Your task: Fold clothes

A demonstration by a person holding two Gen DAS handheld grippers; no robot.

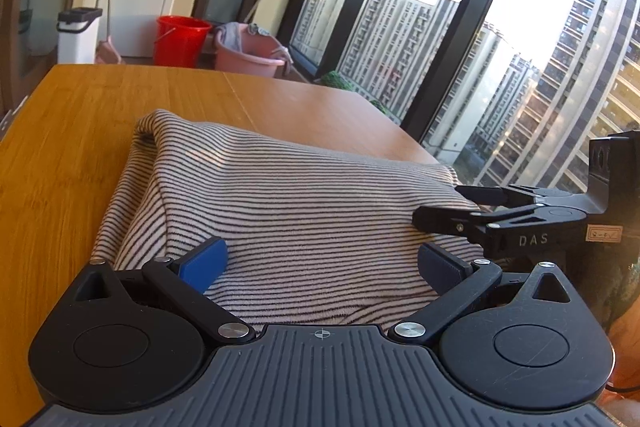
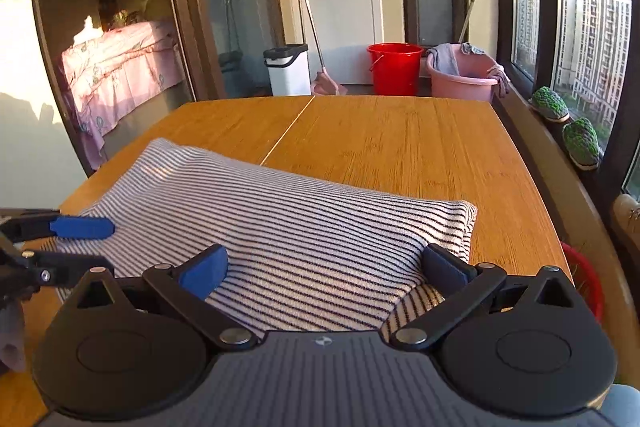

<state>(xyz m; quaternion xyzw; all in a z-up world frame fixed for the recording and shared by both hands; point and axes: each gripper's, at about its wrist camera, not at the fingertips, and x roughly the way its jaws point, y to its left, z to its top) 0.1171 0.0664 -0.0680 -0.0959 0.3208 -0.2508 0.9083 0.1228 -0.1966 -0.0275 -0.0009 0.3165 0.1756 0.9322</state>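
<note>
Left wrist view shows the striped garment [image 1: 288, 211] folded on the wooden table [image 1: 72, 131]; the left gripper [image 1: 322, 261] and right gripper [image 2: 324, 267] hover spread-jawed, empty, probably poised to pinch its near edge.

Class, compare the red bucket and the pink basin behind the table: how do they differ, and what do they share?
The red bucket is tall and narrow; the pink basin is low and wide. The bucket has a wire handle hanging at its side; no handle shows on the basin. Cloths hang over the basin's rim; none hang on the bucket. Both stand on the floor beyond the table, side by side.
</note>
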